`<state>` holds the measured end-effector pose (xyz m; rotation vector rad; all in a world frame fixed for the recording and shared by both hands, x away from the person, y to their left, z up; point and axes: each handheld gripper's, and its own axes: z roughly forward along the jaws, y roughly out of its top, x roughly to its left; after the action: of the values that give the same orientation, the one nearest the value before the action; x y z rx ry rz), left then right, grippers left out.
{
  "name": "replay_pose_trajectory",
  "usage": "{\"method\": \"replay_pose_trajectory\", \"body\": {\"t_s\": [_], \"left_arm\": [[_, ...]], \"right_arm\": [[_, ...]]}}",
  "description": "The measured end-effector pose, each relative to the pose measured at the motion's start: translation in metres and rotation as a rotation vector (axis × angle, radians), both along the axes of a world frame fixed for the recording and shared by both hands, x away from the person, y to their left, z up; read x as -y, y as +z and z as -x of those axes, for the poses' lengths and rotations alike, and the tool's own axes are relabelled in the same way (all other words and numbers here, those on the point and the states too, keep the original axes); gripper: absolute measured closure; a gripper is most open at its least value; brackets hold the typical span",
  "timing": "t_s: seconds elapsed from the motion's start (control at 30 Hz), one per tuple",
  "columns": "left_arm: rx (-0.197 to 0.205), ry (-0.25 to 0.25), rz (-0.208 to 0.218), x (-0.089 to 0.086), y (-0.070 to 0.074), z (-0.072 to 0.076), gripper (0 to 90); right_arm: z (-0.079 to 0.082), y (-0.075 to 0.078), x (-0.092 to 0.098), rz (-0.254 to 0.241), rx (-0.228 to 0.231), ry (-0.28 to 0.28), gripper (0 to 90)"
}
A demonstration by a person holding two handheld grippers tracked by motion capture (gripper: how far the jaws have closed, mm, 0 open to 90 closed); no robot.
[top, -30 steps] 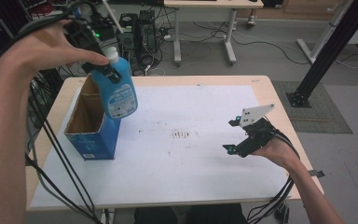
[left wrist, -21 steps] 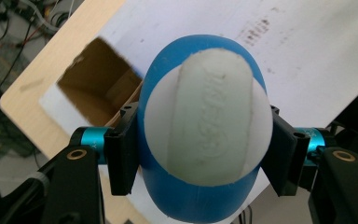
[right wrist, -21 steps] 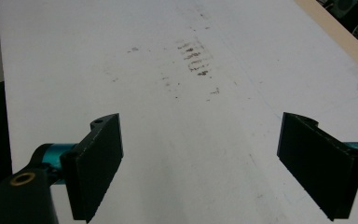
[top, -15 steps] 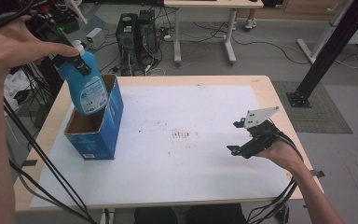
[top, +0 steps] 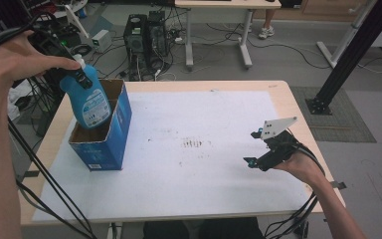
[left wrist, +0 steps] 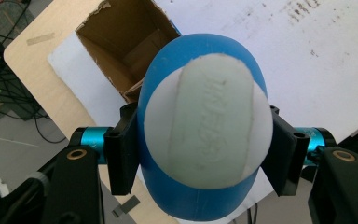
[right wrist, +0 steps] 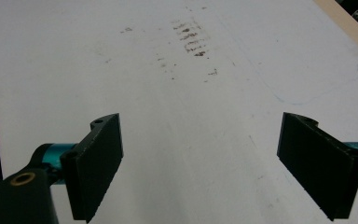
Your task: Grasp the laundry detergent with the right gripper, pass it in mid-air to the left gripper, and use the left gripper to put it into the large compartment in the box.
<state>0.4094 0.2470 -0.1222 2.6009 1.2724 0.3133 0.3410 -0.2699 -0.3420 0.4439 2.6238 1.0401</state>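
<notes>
Since the earlier frames, the blue bottle (top: pixel 90 102) has been carried from above the middle-left of the table towards the far left edge and lowered, so that its lower end is now seen inside the mouth of the open cardboard box (top: pixel 102 134); the right gripper (top: pixel 258 149) is found in much the same place as before.

In the high view the bottle is held by its upper part in the left gripper (top: pixel 77 74), which is grasped by the person's left hand (top: pixel 22 59) above the far left corner of the table (top: pixel 283 99). The bottle is tilted slightly, its labelled face turned towards the camera, and its base is hidden behind the box's near wall. Whether the base rests on the box floor cannot be told.

In the left gripper view the bottle (left wrist: pixel 205 135) is seen from above, its pale cap end filling the centre, and the two black jaws are pressed against its blue sides, one on each flank. The open box (left wrist: pixel 126 46) is seen beyond it, brown inside, with a torn flap edge.

The box stands upright on the white sheet (top: pixel 204 174) that covers the tabletop, near its left edge.

In the right gripper view the right gripper (right wrist: pixel 200 163) has its jaws spread wide apart with nothing between them, above the white sheet (right wrist: pixel 191 93), which is marked with faint brown smudges (right wrist: pixel 189 39). In the high view it is held low at the right side of the table, well apart from the box.
</notes>
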Motion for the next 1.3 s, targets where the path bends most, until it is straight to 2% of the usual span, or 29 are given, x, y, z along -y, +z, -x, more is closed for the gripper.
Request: {"method": "replay_pose_trajectory", "body": {"t_s": [0.23,0.3,0.33,0.37,0.43,0.47,0.53,0.63,0.7,0.73,0.77,0.83,0.87,0.97,1.1,1.13,1.3], "left_arm": [[-0.025,0.007,-0.012,-0.002,-0.022,-0.007,38.1],[-0.034,0.006,-0.016,-0.005,-0.034,-0.009,38.1],[-0.034,0.006,-0.016,-0.005,-0.034,-0.009,38.1],[-0.045,0.002,-0.018,-0.006,-0.042,-0.011,38.1],[-0.045,0.002,-0.018,-0.006,-0.042,-0.011,38.1],[-0.057,-0.006,-0.016,-0.008,-0.053,-0.012,38.1],[-0.066,-0.015,-0.020,-0.008,-0.062,-0.013,38.1],[-0.071,-0.018,-0.020,-0.007,-0.069,-0.014,38.1],[-0.082,-0.026,-0.021,-0.007,-0.081,-0.015,38.1],[-0.082,-0.026,-0.021,-0.007,-0.081,-0.015,38.1],[-0.086,-0.040,-0.025,-0.008,-0.088,-0.016,38.1],[-0.086,-0.040,-0.025,-0.008,-0.088,-0.016,38.1],[-0.095,-0.057,-0.031,-0.008,-0.100,-0.017,38.1],[-0.108,-0.064,-0.031,-0.008,-0.110,-0.017,38.1],[-0.115,-0.077,-0.027,-0.008,-0.119,-0.017,38.1],[-0.126,-0.090,-0.031,-0.008,-0.125,-0.017,38.1],[-0.138,-0.124,-0.041,-0.008,-0.136,-0.017,38.1]], "right_arm": [[0.001,-0.003,0.000,0.001,-0.003,-0.001,13.5],[0.002,-0.003,0.000,0.002,-0.004,0.000,13.5],[0.002,-0.004,0.001,0.000,-0.004,-0.001,13.5],[0.002,-0.004,0.001,0.002,-0.003,0.002,13.5],[0.003,-0.005,0.001,0.005,-0.006,-0.002,13.5],[0.003,-0.006,0.001,0.007,-0.007,0.001,13.5],[0.003,-0.007,0.000,0.009,-0.008,0.000,13.5],[0.003,-0.008,0.000,0.012,-0.009,-0.001,13.5],[0.003,-0.009,-0.001,0.012,-0.009,-0.001,13.5],[0.003,-0.009,-0.001,0.012,-0.009,-0.001,13.5],[0.004,-0.010,-0.002,0.015,-0.010,0.001,13.5],[0.004,-0.010,-0.002,0.016,-0.009,0.001,13.5],[0.005,-0.011,-0.003,0.017,-0.011,0.001,13.5],[0.005,-0.012,-0.003,0.019,-0.012,-0.002,13.5],[0.006,-0.013,-0.004,0.021,-0.010,-0.002,13.5],[0.006,-0.013,-0.004,0.023,-0.009,0.000,13.5],[0.007,-0.014,-0.004,0.024,-0.013,-0.003,13.5]]}}
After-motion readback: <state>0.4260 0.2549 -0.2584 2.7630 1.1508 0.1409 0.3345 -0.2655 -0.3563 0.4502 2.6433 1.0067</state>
